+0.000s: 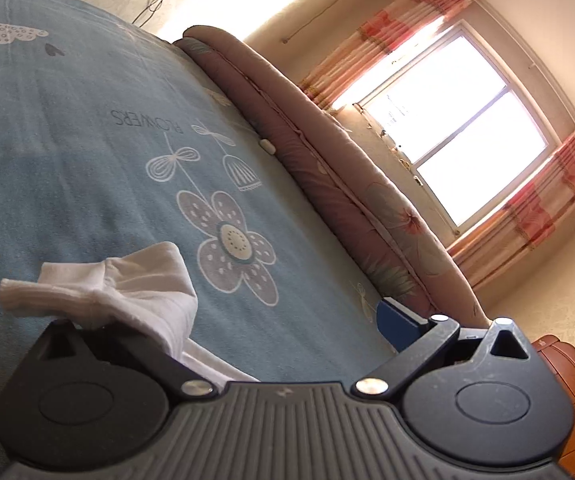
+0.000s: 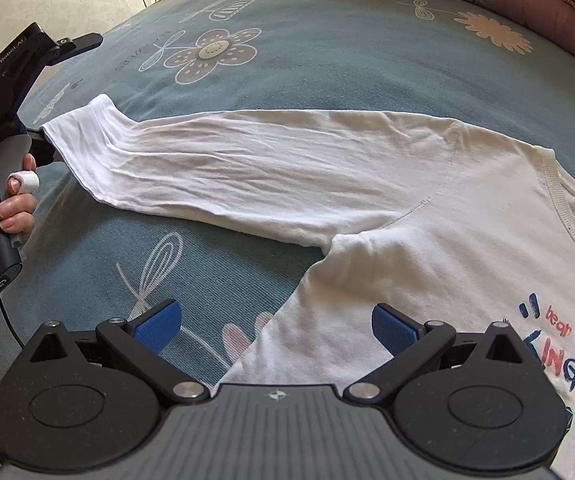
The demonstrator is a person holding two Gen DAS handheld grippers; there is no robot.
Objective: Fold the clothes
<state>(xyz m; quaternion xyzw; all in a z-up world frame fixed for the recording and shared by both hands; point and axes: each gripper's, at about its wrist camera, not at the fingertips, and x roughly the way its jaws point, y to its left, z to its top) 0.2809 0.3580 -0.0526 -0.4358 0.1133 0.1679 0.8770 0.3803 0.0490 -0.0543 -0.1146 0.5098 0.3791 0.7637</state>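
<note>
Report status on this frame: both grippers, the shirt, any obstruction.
Left gripper open at the sleeve cuff. Right gripper open, empty, over the white long-sleeve shirt. Shirt flat on the blue floral bedspread, sleeve outstretched, unfolded. Nothing in the way.
</note>
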